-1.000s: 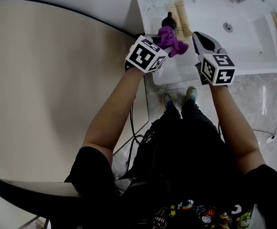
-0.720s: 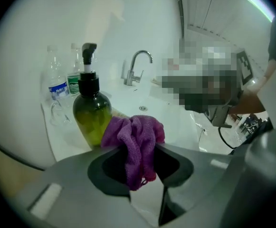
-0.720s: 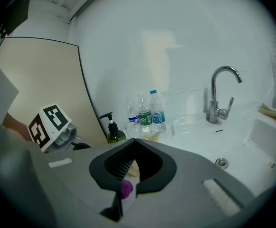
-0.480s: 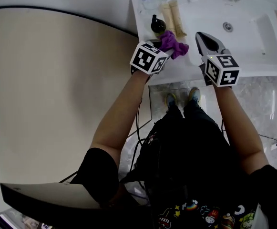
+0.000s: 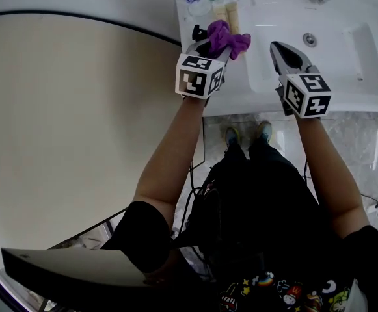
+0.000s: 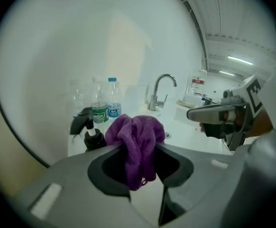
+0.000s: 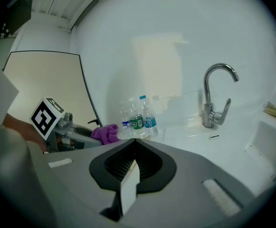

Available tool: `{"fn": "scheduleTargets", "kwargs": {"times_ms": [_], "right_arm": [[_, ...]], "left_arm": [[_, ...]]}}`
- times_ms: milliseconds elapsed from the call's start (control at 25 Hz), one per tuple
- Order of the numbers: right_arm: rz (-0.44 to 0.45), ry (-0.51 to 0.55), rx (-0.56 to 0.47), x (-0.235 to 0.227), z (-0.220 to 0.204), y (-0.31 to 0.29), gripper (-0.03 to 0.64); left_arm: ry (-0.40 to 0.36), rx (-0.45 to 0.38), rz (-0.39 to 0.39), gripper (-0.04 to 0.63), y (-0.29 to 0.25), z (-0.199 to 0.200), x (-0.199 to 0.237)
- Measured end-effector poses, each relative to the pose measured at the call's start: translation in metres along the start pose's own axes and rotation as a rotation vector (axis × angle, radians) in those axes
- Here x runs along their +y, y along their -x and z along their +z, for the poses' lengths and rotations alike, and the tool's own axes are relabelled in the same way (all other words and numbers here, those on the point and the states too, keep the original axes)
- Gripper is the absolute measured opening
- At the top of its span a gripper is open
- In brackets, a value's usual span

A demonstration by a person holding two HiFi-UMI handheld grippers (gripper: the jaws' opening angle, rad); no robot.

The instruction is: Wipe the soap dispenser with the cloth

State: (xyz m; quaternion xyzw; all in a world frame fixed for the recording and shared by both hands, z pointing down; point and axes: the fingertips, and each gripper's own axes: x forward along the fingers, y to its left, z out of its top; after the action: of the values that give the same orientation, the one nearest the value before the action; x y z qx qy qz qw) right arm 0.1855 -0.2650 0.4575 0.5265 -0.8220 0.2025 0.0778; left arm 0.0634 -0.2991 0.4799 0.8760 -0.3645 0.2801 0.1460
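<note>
**Left gripper view.** Left gripper (image 6: 137, 151) is clamped on a crumpled purple terry cloth (image 6: 135, 133), which bulges past the tips and hangs down between the jaws.
- One black pump-top soap dispenser (image 6: 93, 137) stands just left of the cloth. Its lower body is hidden behind the jaw, and I cannot tell whether cloth and bottle touch.
- Three clear plastic water bottles (image 6: 99, 109) stand beyond the tips. The leftmost is faint against the wall.
- One curved chrome tap (image 6: 159, 92) is further right.
- The right gripper (image 6: 209, 114) enters from the right, its rear part cut off by the frame.

**Right gripper view.** The right gripper's jaws are together with nothing between them.
- The three bottles are ahead, the tap to the right.
- The left gripper with the cloth is off to the left. The dispenser is hidden behind it.

**Head view.** Both grippers are over the white washbasin counter (image 5: 260, 96), side by side and apart.
- The cloth is at the left gripper's tips.
- The dispenser is barely made out, just a dark sliver beside the tips.
- The bottles and tap are cut off at the top edge.
</note>
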Motion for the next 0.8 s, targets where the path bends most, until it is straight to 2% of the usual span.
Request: {"fn": "scheduleTargets", "kwargs": {"times_ms": [560,680,800], "right_arm": [[0.04,0.01,0.05,-0.005,-0.022,0.006,0.026],[0.026,0.006,0.055,-0.005,-0.027,0.007,0.026],[0.009,0.0,0.05,-0.001,-0.029,0.008,0.026]], "left_arm": [[0.101,0.102,0.006,0.139,-0.04,-0.067,-0.007],[0.101,0.083,-0.013,0.139,-0.038,-0.065,-0.012],[0.07,0.017,-0.043,0.139,-0.02,-0.042,-0.022]]}}
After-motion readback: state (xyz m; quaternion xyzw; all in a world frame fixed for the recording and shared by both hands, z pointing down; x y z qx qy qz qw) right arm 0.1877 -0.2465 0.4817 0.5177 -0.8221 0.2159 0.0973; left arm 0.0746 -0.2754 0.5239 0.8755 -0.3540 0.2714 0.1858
